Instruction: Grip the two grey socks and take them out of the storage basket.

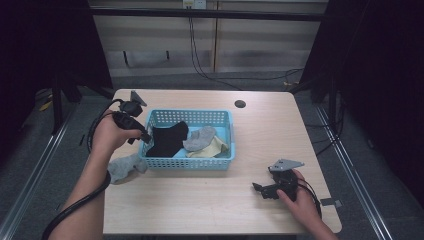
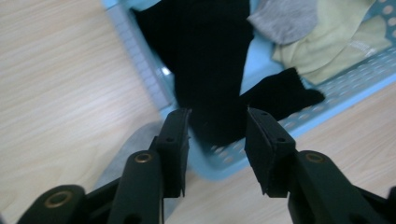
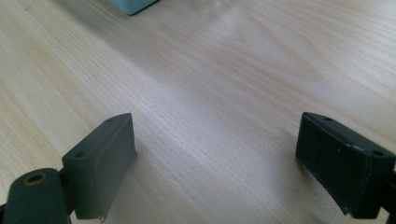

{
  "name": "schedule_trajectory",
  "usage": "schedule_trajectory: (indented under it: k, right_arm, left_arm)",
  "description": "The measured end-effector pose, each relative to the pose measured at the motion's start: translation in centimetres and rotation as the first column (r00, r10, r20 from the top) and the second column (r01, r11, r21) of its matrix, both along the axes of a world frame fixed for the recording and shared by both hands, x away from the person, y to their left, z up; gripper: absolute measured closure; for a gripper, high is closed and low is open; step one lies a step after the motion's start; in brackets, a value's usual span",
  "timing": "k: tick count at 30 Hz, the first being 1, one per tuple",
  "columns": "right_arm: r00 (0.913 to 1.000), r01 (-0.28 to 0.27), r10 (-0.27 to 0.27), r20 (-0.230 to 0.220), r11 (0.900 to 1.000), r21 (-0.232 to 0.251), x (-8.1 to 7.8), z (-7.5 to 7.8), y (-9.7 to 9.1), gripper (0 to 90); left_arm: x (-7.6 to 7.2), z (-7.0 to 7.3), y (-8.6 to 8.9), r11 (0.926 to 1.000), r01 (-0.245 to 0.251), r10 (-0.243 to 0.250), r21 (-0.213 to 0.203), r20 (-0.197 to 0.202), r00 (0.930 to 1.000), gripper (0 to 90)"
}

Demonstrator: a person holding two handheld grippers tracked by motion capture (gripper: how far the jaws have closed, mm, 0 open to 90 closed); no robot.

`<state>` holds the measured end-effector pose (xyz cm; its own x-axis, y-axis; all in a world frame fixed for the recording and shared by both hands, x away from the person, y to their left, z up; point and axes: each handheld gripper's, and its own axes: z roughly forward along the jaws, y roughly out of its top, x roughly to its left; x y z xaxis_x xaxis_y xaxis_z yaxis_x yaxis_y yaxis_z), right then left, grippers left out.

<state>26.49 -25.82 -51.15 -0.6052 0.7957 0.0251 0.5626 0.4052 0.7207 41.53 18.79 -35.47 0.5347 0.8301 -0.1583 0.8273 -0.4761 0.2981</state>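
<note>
Left claw (image 1: 145, 137) is held at the near-left corner of the basket (image 1: 227, 159), pointing across into it, forearm coming up from the bottom left, cable looping down beside the arm. Jaws are partly apart and grip nothing; the pads clear the cloth. Black sock (image 1: 167, 139) lies just ahead of the tips inside the basket, draped over the rim there; in the left gripper view the sock (image 2: 212, 70) shows in the gap between the two jaws, with the light-blue basket (image 2: 140, 60) wall under them. It looks dark, limp, folded with one end flopped out sideways. Grey sock (image 1: 200, 137) and yellow sock (image 1: 212, 149) sit beyond it, farther from the left claw. Another grey sock (image 1: 122, 169) lies on the surface just behind and below the left claw, outside the basket. Right claw (image 1: 259, 190) rests low on the surface, well apart from the basket, jaws wide and empty. Surface (image 1: 200, 200) is pale wood, grey floor around, dark curtains at the sides.
</note>
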Motion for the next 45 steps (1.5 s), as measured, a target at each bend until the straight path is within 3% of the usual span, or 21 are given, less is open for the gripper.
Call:
schedule_trajectory:
  k: [14, 20, 29, 38, 41, 45]
  right_arm:
    - [1.0000, -0.001, 0.001, 0.003, 1.0000, -0.001, 0.0, 0.0, 0.0, 11.3]
    - [1.0000, -0.002, 0.002, 0.003, 1.0000, -0.001, 0.0, 0.0, 0.0, 11.3]
    - [1.0000, 0.001, -0.001, -0.001, 1.0000, -0.001, 0.0, 0.0, 0.0, 11.4]
    - [1.0000, -0.001, 0.001, 0.001, 1.0000, 0.000, 0.0, 0.0, 0.0, 11.4]
    - [1.0000, 0.000, 0.000, 0.000, 1.0000, -0.002, 0.0, 0.0, 0.0, 11.4]
    - [1.0000, 0.000, 0.000, 0.000, 1.0000, -0.002, 0.0, 0.0, 0.0, 11.4]
  left_arm:
    - [1.5, -2.5, -7.6, 0.9924, 0.123, -0.123, 0.001, 0.006, 0.9924, 52.8]
    - [2.2, -3.8, -9.8, 0.9908, 0.136, -0.135, 0.003, 0.048, 0.9896, 47.8]
    - [2.8, -5.8, -12.0, 0.9885, 0.149, -0.147, -0.027, 0.072, 0.9865, 43.6]
    - [3.1, -7.4, -13.5, 0.9833, 0.181, -0.180, -0.017, 0.073, 0.9810, 41.2]
    - [3.1, -8.1, -13.9, 0.9793, 0.202, -0.202, 0.011, 0.073, 0.9767, 40.7]
    - [3.2, -9.1, -13.9, 0.9790, 0.203, -0.204, 0.018, 0.050, 0.9778, 42.5]
